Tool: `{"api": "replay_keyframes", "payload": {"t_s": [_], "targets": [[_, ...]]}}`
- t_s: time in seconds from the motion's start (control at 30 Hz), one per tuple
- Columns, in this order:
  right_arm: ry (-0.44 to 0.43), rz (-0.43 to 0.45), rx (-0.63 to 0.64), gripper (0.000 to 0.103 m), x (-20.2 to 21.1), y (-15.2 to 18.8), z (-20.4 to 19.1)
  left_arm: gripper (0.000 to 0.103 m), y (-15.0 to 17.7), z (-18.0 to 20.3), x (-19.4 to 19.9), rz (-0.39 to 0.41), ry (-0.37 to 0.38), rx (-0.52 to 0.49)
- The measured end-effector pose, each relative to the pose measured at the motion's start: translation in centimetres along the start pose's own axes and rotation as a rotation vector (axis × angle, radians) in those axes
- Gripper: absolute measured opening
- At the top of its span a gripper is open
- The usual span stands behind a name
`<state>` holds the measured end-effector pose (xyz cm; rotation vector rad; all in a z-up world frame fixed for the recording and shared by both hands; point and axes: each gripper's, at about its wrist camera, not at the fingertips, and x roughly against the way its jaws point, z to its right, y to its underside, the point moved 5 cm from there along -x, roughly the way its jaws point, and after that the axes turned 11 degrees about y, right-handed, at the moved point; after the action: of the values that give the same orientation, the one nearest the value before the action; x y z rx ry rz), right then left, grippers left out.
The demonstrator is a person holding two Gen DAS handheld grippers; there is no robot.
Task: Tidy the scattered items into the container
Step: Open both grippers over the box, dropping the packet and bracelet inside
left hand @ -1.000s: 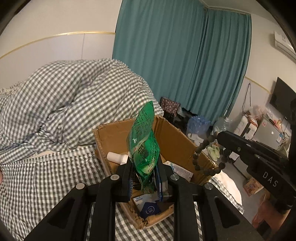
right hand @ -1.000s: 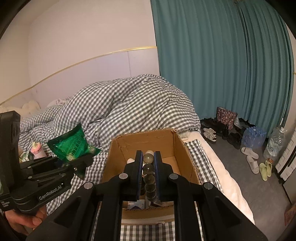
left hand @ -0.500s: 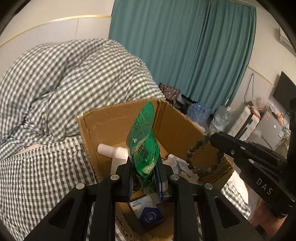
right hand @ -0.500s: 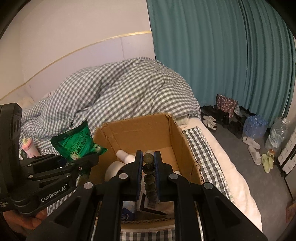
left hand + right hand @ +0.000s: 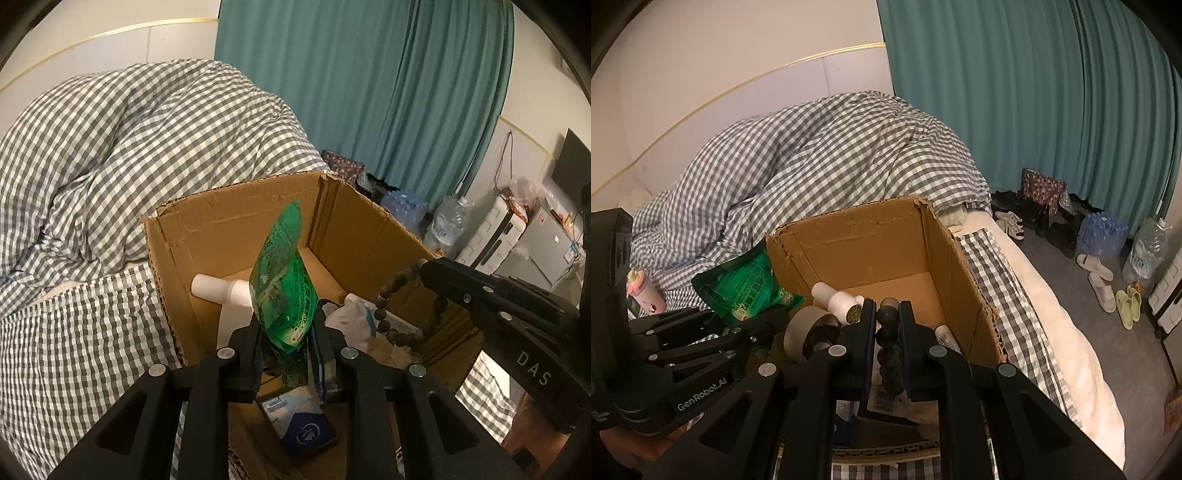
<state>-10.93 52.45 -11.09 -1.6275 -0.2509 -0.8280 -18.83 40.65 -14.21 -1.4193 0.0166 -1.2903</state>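
An open cardboard box stands on the checked bed. My left gripper is shut on a green snack packet and holds it upright over the box's near left side; the packet also shows in the right wrist view. My right gripper is shut on a string of dark beads, which hangs in a loop over the box's right side. Inside the box lie a white bottle, a tape roll, a blue-and-white pack and white wrappers.
A heaped checked duvet lies behind the box. A pink cup stands on the bed at far left. To the right the bed edge drops to a floor with shoes, slippers and water bottles below teal curtains.
Both grippers have moved forward and down towards the box, which now looms larger. The packet and beads now hang over the box's opening. Both grips are unchanged.
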Motion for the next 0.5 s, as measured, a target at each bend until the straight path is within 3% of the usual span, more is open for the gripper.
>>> {"api": "replay_keyframes", "payload": {"t_s": [0.07, 0.1, 0.13, 0.17, 0.2, 0.23, 0.33, 0.5], "targets": [[-0.003, 0.013, -0.001, 0.012, 0.3, -0.2, -0.1, 0.031, -0.1, 0.1, 0.2, 0.003, 0.000, -0.009], [0.000, 0.019, -0.001, 0.016, 0.5, -0.4, -0.1, 0.042, -0.3, 0.2, 0.3, 0.008, -0.002, -0.013], [0.002, 0.024, -0.002, 0.028, 0.6, -0.5, -0.1, 0.057, -0.4, 0.3, 0.5, 0.016, -0.006, -0.018], [0.002, 0.028, -0.004, 0.037, 0.7, -0.6, -0.1, 0.063, -0.5, 0.4, 0.9, 0.031, -0.010, -0.023], [-0.001, 0.035, -0.007, 0.056, 0.9, -0.7, -0.1, 0.073, -0.6, 0.5, 1.3, 0.045, -0.013, -0.028], [-0.004, 0.046, -0.011, 0.062, 1.2, -0.8, -0.1, 0.078, -0.7, 0.6, 1.6, 0.055, -0.015, -0.031], [0.005, 0.071, -0.015, 0.063, 2.0, -1.0, -0.2, 0.088, -1.0, 0.8, 2.3, 0.071, -0.024, -0.044], [0.022, 0.106, -0.037, 0.071, 3.4, -1.5, 0.3, 0.088, -1.4, 1.0, 3.7, 0.094, -0.031, -0.047]]}}
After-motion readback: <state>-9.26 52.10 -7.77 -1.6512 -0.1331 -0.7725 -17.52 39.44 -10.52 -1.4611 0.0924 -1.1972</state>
